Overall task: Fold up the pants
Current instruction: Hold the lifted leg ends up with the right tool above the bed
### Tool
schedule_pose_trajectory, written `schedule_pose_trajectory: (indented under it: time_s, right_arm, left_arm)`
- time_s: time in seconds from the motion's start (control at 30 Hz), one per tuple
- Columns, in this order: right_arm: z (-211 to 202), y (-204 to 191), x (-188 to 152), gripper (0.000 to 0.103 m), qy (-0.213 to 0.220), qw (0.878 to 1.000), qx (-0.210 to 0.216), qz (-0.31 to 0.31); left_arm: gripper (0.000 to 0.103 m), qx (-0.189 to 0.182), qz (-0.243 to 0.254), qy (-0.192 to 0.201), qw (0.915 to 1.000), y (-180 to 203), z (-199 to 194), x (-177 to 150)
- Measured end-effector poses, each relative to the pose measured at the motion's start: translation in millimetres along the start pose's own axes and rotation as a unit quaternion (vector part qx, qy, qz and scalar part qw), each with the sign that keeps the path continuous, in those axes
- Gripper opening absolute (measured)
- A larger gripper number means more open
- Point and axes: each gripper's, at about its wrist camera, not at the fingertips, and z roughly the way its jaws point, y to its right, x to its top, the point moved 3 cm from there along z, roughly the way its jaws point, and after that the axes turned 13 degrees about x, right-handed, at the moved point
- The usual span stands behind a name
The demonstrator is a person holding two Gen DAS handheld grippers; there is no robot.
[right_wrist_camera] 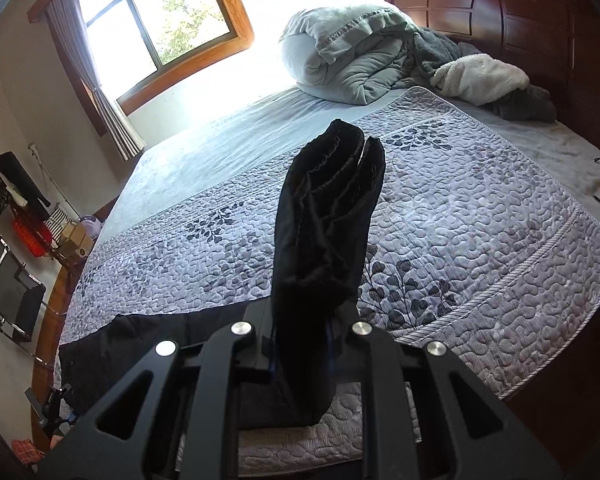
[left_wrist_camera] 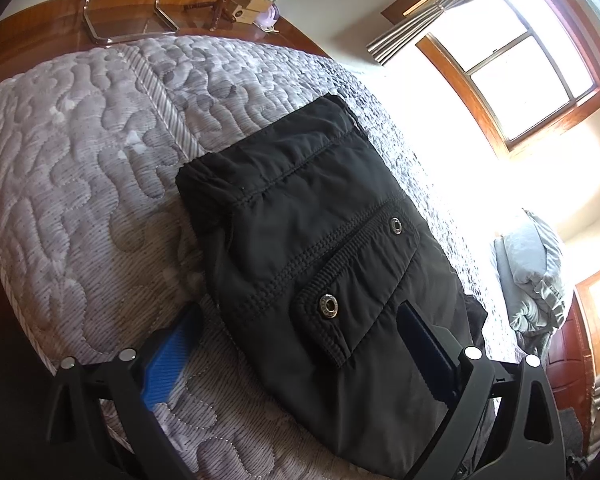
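Right gripper point(right_wrist_camera: 300, 344): clenched on a bunched fold of the black pants point(right_wrist_camera: 324, 220), which stands up between its fingers above the quilt point(right_wrist_camera: 480, 216). Left gripper point(left_wrist_camera: 300, 344): spread wide, one finger on the quilt, the other on the folded pants.

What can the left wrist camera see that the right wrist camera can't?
Only the left wrist view shows the pants' pocket flap with its metal snaps, and the open left gripper over the cloth. Only the right wrist view shows the headboard, the bundled duvet, and the right gripper shut on a stack of folded layers. Both show the black pants on the quilted bedspread and a window.
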Motion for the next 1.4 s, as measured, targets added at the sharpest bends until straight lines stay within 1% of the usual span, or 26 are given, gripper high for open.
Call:
schedule_pose_trajectory:
  time_s: [0.33,0.6,0.9,1.0,1.23,1.4]
  right_arm:
    - [10.0,-46.2,-4.2,0.015,-0.011,0.998,-0.013,-0.061]
    - [23.1,-87.7,-11.9,0.015,-0.022,0.991,-0.027,-0.127]
    - [44.1,-129.9,-25.9,0.014,-0.042,0.986,-0.011,-0.161]
    - [53.5,-145.2,-35.7,0.014,-0.051,0.982,-0.013,-0.181]
    - [75.0,-181.9,-63.1,0.014,-0.074,0.967,-0.029,-0.243]
    - [89.1,-198.1,-80.4,0.014,-0.09,0.958,-0.033,-0.269]
  left_arm:
    - [0.098,-0.006,-0.007,0.0,1.0,-3.6,-1.9,-0.8]
    - [0.098,-0.011,-0.011,-0.001,0.9999,-6.1,-2.0,-1.1]
    - [0.098,-0.016,-0.014,-0.004,0.9998,-10.0,-2.0,-0.5]
    - [0.098,-0.017,-0.014,-0.004,0.9997,-10.4,-2.0,-0.3]
    - [0.099,-0.021,-0.015,-0.006,0.9996,-12.4,-1.0,-0.1]
    - [0.099,-0.025,-0.016,-0.008,0.9995,-13.8,-1.0,1.1]
